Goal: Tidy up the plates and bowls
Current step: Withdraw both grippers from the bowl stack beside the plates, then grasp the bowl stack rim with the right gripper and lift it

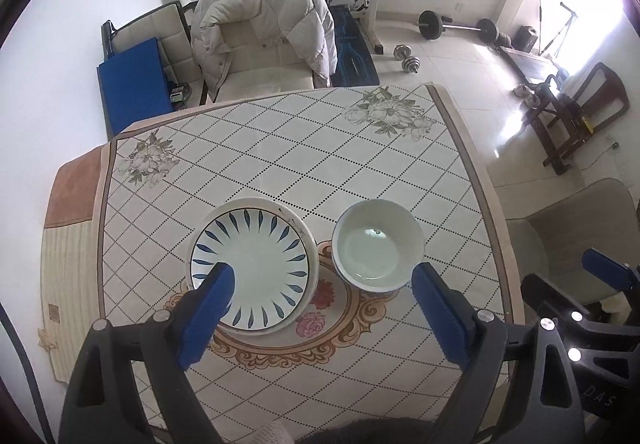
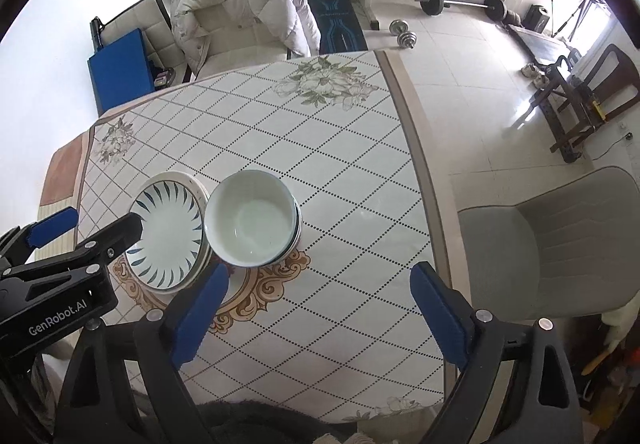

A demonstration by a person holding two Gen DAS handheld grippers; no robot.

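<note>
1. Your left gripper [image 1: 320, 308] is hovering with its jaws spread wide, holding nothing; the stacked plates [image 1: 250, 264] are lying under its left fingertip.
2. Your right gripper [image 2: 316, 304] is gaping empty; the stacked bowls [image 2: 252, 220] are sitting ahead, leftward, touching the plates.
3. Both stacks are resting on the tablecloth [image 1: 280, 148].
</note>
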